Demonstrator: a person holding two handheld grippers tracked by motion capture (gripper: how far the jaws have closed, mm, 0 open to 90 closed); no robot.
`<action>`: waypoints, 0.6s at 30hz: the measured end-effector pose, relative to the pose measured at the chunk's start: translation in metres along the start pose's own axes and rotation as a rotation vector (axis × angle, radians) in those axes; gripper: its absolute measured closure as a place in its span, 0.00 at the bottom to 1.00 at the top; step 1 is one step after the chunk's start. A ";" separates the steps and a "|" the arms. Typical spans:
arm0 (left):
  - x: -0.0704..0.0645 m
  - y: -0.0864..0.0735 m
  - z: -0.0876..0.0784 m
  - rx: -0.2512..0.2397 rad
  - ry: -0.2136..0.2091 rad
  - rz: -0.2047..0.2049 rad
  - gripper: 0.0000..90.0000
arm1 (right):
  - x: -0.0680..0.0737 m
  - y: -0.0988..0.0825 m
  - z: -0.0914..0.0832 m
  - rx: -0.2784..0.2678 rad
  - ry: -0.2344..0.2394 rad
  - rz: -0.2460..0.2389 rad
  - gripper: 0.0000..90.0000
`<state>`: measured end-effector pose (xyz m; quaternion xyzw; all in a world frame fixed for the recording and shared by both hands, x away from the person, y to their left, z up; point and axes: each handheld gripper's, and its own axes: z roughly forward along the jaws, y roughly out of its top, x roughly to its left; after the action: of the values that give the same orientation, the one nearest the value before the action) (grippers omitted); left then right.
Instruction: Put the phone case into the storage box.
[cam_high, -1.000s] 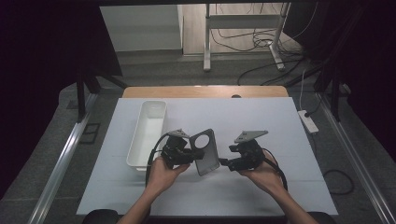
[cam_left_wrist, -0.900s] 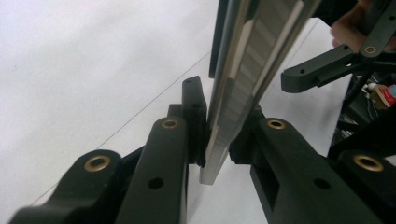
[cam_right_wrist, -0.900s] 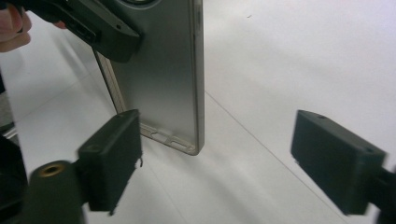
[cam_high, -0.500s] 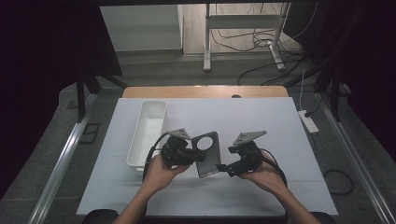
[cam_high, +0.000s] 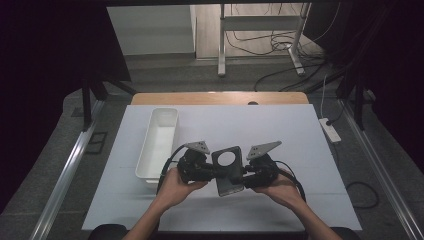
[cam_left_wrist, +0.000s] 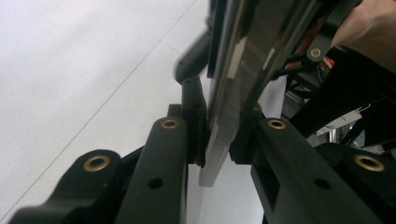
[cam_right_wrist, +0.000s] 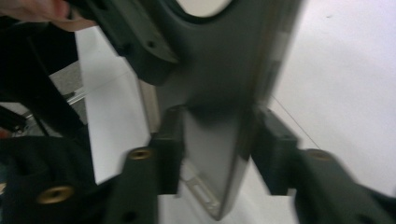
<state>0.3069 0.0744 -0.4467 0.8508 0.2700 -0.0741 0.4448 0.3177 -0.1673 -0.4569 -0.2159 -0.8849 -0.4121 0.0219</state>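
A: Item one, the dark flat plate (cam_high: 228, 171) with a round hole near its top. Position?

B: Held above the white table (cam_high: 300, 135), near its front edge, between the two tools. A second ago only the left gripper (cam_high: 212, 172) had it; the right one sat apart to the side. Now the right gripper (cam_high: 245, 172) has come in and meets the plate's other edge.

A: Grip, left?

B: Jaws clamped on the plate's thin edge (cam_left_wrist: 224, 135); its own view shows both pads pressed against the metal.

A: Grip, right?

B: Jaws astride the plate (cam_right_wrist: 215, 140), one either side. The frame is blurred, and a gap shows on one side, so I cannot tell if they have closed.

A: Other stock?

B: One long white tray (cam_high: 159, 142), left of the hands, apart from the plate.

A: Meaning?

B: I judge a handover or two-handed hold is starting; the left should not let go until the right pinches firmly.
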 end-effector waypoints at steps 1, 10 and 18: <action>0.001 -0.001 -0.001 -0.001 0.013 0.001 0.88 | 0.000 0.000 0.000 0.002 0.003 -0.007 0.74; 0.004 -0.002 -0.003 -0.032 0.022 0.004 0.79 | 0.003 0.002 -0.003 0.006 0.014 -0.046 0.89; 0.002 -0.001 -0.006 -0.048 0.095 0.005 0.64 | 0.009 0.004 -0.006 -0.016 -0.075 -0.059 0.89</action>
<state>0.3073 0.0801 -0.4444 0.8430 0.2906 -0.0260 0.4520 0.3105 -0.1658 -0.4482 -0.2052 -0.8877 -0.4113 -0.0251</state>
